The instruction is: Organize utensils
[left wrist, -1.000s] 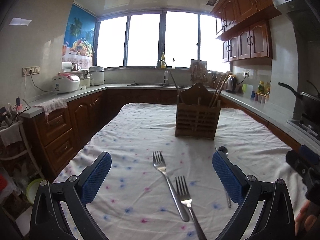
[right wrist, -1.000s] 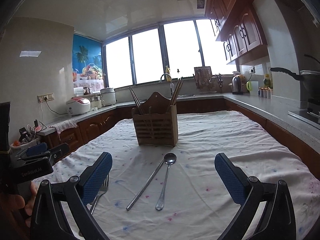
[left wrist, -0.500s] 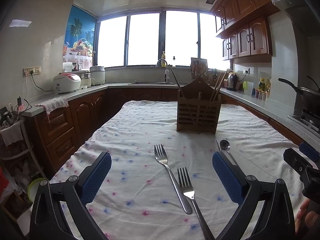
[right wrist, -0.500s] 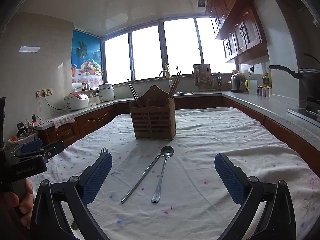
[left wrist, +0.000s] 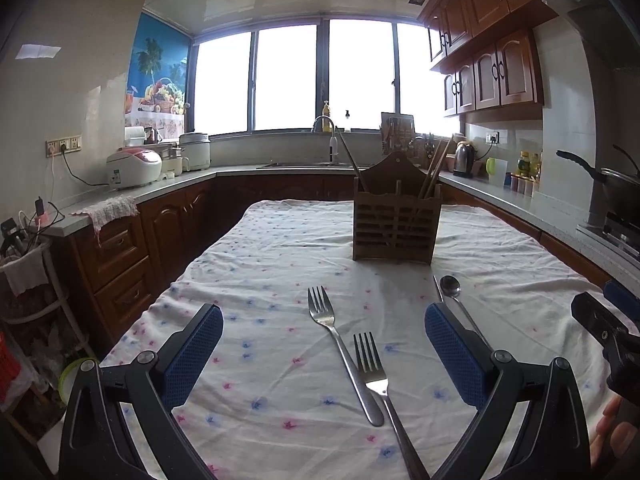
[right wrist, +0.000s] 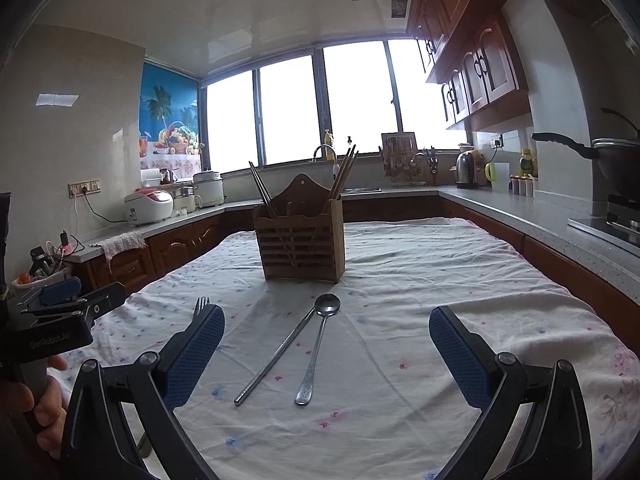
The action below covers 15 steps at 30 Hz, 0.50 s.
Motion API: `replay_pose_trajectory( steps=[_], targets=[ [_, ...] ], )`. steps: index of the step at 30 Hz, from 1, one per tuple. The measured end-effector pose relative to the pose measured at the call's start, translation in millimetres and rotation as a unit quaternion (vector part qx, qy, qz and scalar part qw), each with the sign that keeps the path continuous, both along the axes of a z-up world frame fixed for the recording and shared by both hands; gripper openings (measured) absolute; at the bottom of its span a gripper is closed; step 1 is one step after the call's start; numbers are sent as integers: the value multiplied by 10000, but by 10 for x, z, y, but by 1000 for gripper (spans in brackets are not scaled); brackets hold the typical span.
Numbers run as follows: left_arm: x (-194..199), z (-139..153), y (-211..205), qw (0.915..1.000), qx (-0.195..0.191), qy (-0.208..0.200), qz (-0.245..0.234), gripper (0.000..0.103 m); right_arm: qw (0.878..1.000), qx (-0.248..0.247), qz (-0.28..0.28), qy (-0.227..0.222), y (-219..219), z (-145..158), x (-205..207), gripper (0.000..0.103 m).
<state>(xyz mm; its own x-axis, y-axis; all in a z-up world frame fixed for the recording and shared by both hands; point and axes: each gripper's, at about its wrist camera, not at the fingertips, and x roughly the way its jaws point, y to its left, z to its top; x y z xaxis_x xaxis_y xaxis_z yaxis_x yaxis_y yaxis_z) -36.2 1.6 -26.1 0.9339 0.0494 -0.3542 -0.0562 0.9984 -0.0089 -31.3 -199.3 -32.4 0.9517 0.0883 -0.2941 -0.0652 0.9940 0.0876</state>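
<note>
Left gripper (left wrist: pixel 323 344) fingers spread wide, grasping nothing; two forks (left wrist: pixel 340 344) lie between them on cloth-covered worktop (left wrist: pixel 280 248), lower centre of frame. Right gripper (right wrist: pixel 326 346) fingers also released, empty; spoon (right wrist: pixel 320 344) and metal chopstick (right wrist: pixel 276 356) lie side by side between them, mid-frame. Wooden utensil holder (right wrist: pixel 300 248) upright beyond, centre frame, chopsticks (right wrist: pixel 344 172) standing inside.
</note>
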Motion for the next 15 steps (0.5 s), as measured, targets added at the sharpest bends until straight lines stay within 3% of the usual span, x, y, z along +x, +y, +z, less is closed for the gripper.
replay_pose_trajectory(
  steps=[15],
  targets=[
    [-14, -18, -22, 10000, 57, -34, 38, 102, 10000, 3, 22, 11, -16, 24, 0, 103]
  ],
)
